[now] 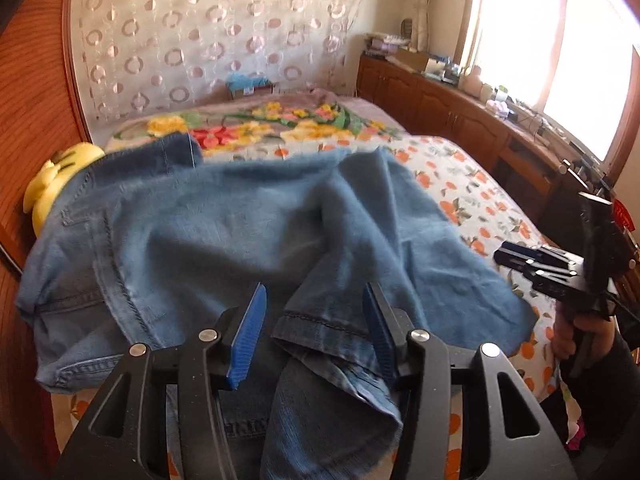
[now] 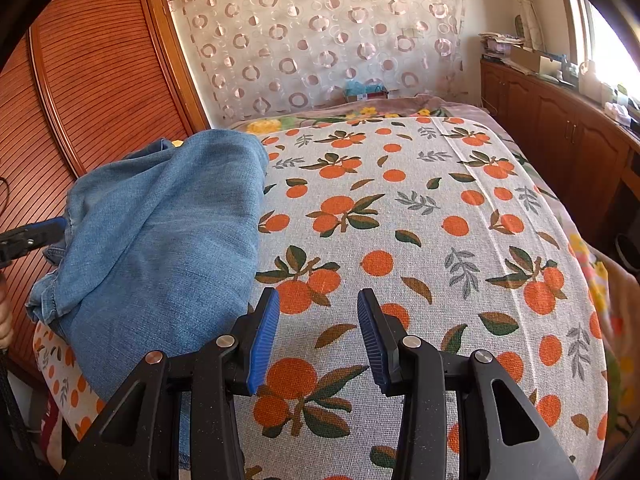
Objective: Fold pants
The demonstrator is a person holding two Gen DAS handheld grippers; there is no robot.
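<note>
Left wrist view: left gripper (image 1: pixel 314 312) released, jaws spread apart, blue pads (image 1: pixel 250 336) clear of the cloth; a hemmed leg end of the jeans (image 1: pixel 240 232) lies in the gap between them but is not pinched. Jeans sit bunched and partly folded on the bed (image 1: pixel 460 184), over the orange-print sheet (image 1: pixel 472 200), near the bed's left edge beside the wooden wardrobe (image 1: pixel 36 100). Yellow plush object (image 1: pixel 60 176) pokes out just behind the jeans. Right gripper (image 1: pixel 520 258) shows at right edge, held by a hand (image 1: pixel 576 332), off the denim. Right wrist view: right gripper (image 2: pixel 318 336) released, jaws apart, nothing between them, hovering over bare sheet (image 2: pixel 440 220) just beside the jeans' (image 2: pixel 160 240) right edge. Left gripper tip (image 2: pixel 36 232) at the far left, against the denim pile. Circle-pattern curtain (image 2: pixel 320 32) behind the bed, wooden cabinets (image 2: pixel 560 128) along the window side.
</note>
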